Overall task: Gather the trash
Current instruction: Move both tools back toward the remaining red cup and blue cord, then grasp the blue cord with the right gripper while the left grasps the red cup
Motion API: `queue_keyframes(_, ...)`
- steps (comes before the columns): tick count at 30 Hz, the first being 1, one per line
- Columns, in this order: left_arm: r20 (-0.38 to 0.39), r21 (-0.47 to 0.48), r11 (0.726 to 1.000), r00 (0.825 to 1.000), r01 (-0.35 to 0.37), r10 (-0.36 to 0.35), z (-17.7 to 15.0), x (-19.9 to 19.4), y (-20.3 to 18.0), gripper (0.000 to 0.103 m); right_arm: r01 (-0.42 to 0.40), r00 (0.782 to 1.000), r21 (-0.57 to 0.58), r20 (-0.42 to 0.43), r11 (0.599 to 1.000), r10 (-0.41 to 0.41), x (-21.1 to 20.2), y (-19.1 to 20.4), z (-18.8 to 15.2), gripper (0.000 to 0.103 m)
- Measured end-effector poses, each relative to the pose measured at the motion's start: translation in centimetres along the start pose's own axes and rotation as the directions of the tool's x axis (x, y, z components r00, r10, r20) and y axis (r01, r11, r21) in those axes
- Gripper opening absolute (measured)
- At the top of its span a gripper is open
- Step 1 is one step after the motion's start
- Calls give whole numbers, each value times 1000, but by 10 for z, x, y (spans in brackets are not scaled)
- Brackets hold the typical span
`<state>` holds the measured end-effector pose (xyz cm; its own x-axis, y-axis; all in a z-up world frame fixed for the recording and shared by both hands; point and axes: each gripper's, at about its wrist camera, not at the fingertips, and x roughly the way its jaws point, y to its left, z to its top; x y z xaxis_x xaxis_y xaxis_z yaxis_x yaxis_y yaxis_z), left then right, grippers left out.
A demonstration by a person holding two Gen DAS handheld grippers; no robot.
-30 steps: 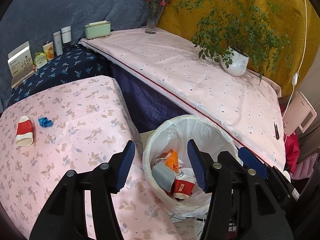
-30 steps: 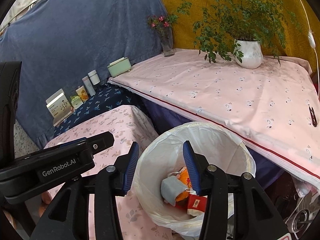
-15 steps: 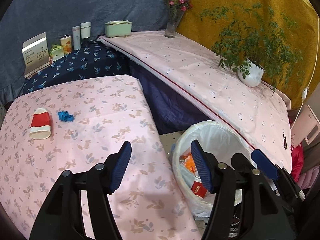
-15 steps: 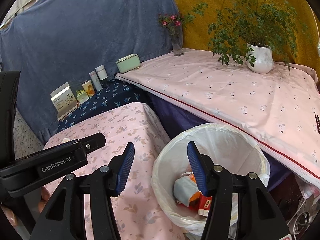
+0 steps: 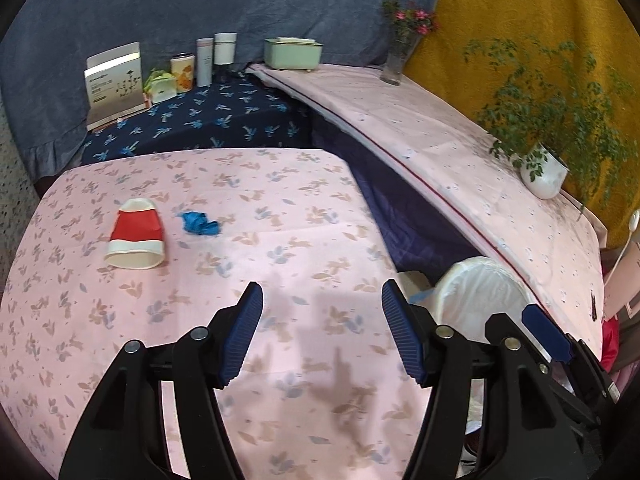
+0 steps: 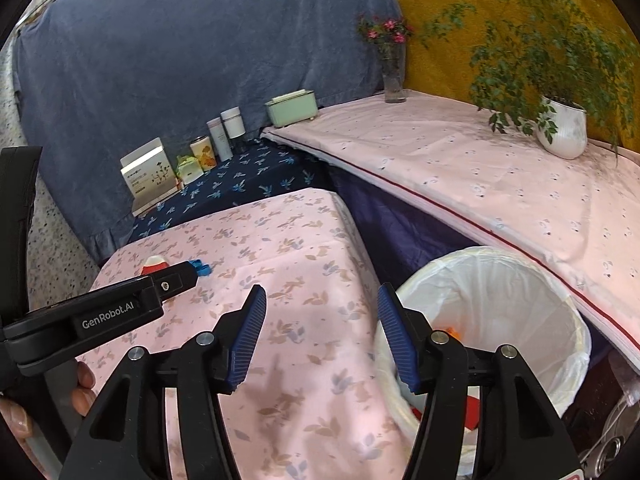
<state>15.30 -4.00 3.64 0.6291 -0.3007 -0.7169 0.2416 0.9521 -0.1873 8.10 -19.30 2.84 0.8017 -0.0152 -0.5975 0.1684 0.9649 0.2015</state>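
A red and white paper cup [image 5: 135, 235] lies on its side on the pink floral table [image 5: 280, 248], with a crumpled blue scrap [image 5: 199, 223] just right of it. My left gripper [image 5: 322, 332] is open and empty above the table's near part, well short of both. My right gripper [image 6: 320, 336] is open and empty over the table's right edge, beside the white-lined trash bin [image 6: 500, 292], which holds orange and red trash. The bin also shows in the left wrist view [image 5: 476, 284]. The cup [image 6: 154, 261] and scrap [image 6: 202, 267] are partly hidden behind the left gripper's body in the right wrist view.
A long pink-clothed table [image 5: 460, 160] runs along the right with a potted plant [image 5: 546, 168], a flower vase [image 5: 394, 60] and a green box [image 5: 292, 54]. A dark blue floral table [image 5: 200, 120] behind holds a card, tins and bottles.
Both grippers have swung left, away from over the bin toward the pink floral table. The cup and blue scrap now sit nearer the middle of the left wrist view.
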Motion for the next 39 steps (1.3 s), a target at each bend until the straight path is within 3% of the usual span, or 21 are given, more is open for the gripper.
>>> queue_keyframes(5, -7, -30, 999, 999, -45, 44, 1, 7, 39, 60, -21, 999, -29, -27, 999, 20, 22, 30, -2, 59)
queue_keyframes(7, -4, -42, 997, 997, -71, 71, 1, 10, 55, 68, -29, 999, -43, -39, 999, 28, 32, 43, -3, 59)
queue_keyframes(13, -24, -84, 984, 988, -156, 154, 6, 27, 112, 78, -55, 995, -77, -88, 996, 48, 71, 82, -6, 60)
queue_keyframes(19, -61, -144, 967, 977, -209, 202, 14, 53, 168, 83, -94, 987, -110, -143, 989, 78, 119, 123, -8, 60)
queue_keyframes(33, -153, -177, 960, 970, -216, 190, 39, 136, 233, 82, -144, 964, -171, -248, 975, 99, 244, 192, -4, 60)
queue_keyframes(39, -157, -200, 966, 979, -163, 133, 43, 145, 243, 70, -148, 958, -191, -273, 970, 92, 272, 207, -2, 60)
